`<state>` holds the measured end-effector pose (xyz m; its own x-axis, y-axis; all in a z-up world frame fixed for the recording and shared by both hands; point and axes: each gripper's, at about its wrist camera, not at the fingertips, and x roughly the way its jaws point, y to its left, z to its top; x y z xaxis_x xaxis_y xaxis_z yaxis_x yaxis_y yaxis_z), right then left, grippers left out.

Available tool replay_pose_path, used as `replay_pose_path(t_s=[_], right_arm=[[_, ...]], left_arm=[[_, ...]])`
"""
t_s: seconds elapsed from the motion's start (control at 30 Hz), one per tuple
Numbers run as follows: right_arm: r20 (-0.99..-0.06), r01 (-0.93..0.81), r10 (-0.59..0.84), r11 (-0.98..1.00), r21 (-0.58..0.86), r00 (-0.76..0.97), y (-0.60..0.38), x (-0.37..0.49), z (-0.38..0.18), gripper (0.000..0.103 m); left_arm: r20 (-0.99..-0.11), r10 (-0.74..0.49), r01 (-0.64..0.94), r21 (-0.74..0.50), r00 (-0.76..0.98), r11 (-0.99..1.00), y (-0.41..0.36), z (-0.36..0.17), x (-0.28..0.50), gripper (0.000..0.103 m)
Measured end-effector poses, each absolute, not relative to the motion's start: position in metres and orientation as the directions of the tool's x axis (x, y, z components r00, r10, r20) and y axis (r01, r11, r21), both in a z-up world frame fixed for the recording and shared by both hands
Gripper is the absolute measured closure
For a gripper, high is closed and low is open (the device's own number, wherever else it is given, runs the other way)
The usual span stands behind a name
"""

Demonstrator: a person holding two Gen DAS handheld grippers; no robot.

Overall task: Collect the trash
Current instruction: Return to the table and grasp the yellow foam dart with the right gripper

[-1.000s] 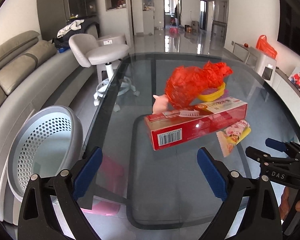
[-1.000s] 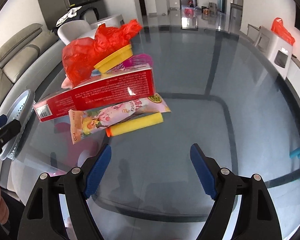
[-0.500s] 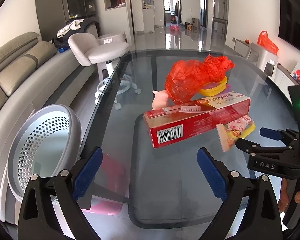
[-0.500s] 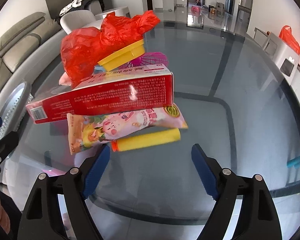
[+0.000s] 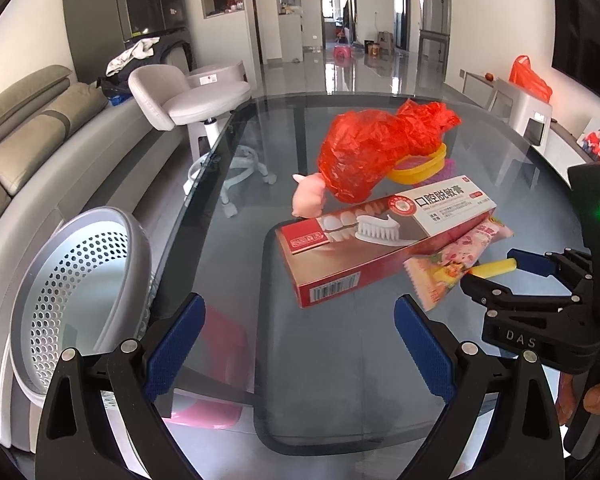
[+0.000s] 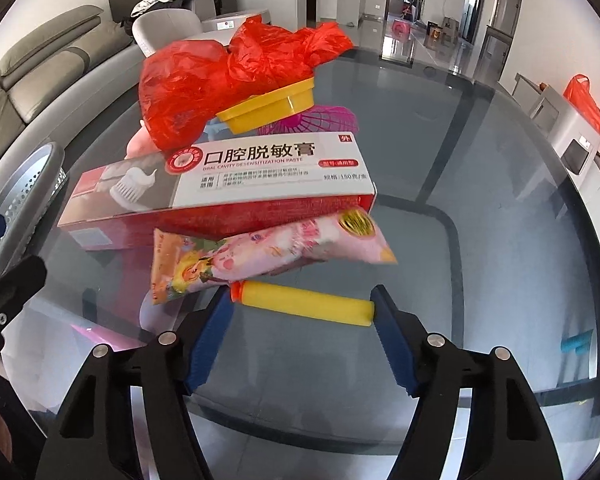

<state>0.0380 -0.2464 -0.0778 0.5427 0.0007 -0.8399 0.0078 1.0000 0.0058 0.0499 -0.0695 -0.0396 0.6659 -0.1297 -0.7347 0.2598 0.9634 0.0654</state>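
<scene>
— What are your right fingers doing?

— My right gripper (image 6: pixel 302 322) is closing, and the yellow foam cylinder (image 6: pixel 306 303) with the orange tip lies lengthwise between the blue pads (image 6: pixel 210 338), one end at each. I cannot tell whether the pads already press on it; they look to be just at its ends.

— And the left?

— My left gripper (image 5: pixel 298 346) hangs released, jaws wide apart, nothing between them, only the glass table (image 5: pixel 340 380) beneath.

— What lies beyond the cylinder?

— Just behind it, touching or nearly so, a pink snack wrapper (image 6: pixel 260 258) with cartoon prints. That leans against a long red and white toothpaste box (image 6: pixel 228 184). Behind the box sit a crumpled red plastic bag (image 6: pixel 220 80), a yellow plastic tray (image 6: pixel 270 110) partly under the bag, a pink mesh piece (image 6: pixel 324 120), and a small pink figure (image 5: pixel 309 200) at the bag's left.

— Where does the trash go?

— A grey perforated bin (image 5: pixel 76 300) stands off the table's left edge, beside the grey sofa (image 5: pixel 40 132). From the left view my right gripper (image 5: pixel 496 276) shows at the cylinder's end.
</scene>
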Motion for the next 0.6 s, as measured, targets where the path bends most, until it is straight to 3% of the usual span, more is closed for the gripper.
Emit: replay_pose_path(t_s=[0.6], right_arm=[[-0.803, 0.153, -0.011, 0.983, 0.1, 0.596, -0.298, -0.018, -0.05, 0.036]], left_arm=[[-0.741, -0.221, 0.368, 0.038, 0.634, 0.929, -0.118, -0.051, 0.042, 0.009]])
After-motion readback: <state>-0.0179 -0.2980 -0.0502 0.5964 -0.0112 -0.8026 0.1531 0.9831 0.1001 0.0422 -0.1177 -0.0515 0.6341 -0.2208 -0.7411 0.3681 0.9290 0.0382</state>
